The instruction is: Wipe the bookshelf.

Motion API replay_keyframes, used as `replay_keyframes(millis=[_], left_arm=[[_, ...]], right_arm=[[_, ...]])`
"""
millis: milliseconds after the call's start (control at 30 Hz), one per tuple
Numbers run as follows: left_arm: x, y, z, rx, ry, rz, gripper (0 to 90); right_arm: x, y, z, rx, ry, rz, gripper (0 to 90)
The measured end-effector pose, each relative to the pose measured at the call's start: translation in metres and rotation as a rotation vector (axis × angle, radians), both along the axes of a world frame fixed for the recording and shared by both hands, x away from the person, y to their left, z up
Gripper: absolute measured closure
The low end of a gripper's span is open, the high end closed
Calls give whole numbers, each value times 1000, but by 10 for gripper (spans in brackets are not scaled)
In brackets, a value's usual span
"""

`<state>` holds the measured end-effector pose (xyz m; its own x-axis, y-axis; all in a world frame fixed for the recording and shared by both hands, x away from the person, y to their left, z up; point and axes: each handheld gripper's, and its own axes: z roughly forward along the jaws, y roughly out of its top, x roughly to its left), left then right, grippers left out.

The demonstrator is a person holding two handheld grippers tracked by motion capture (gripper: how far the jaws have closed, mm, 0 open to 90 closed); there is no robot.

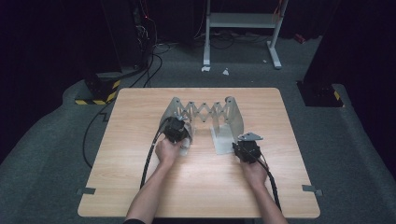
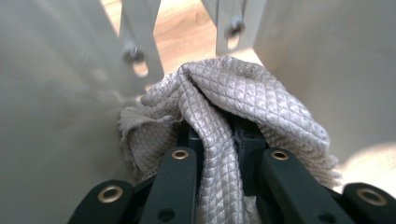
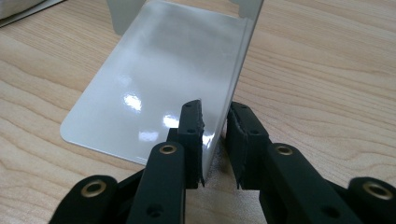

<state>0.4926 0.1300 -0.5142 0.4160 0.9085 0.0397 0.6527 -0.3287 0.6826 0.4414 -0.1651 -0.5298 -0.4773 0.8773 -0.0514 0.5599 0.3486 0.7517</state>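
Holding a grey cloth (image 2: 224, 116) in your left gripper (image 2: 223, 140), you have the jaws clamped shut on it; the quilted fabric bunches up over and between the fingers (image 2: 180, 182) and presses against the left end plate of the rack (image 1: 204, 112). On the table (image 1: 140, 186), the white accordion rack stands between your hands. Your right gripper (image 3: 215, 140) sits at the rack's right upright plate (image 3: 187, 79), whose thin edge stands between the fingers (image 3: 192, 140), which are partly closed beside it; whether they pinch it, I cannot tell.
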Motion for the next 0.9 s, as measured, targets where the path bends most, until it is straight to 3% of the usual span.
replay_keyframes(millis=[133,433,667,900], left_arm=[[-7,3,0,3,-6,4,805],[8,-6,-1,-28,-10,15,804],[-9,-4,-2,-32,-16,-29,805],[8,-13,0,-36,-4,-28,804]], right_arm=[[0,0,0,3,1,0,761],[1,0,0,8,4,2,761],[0,0,0,4,2,2,761],[0,0,0,2,0,1,762]])
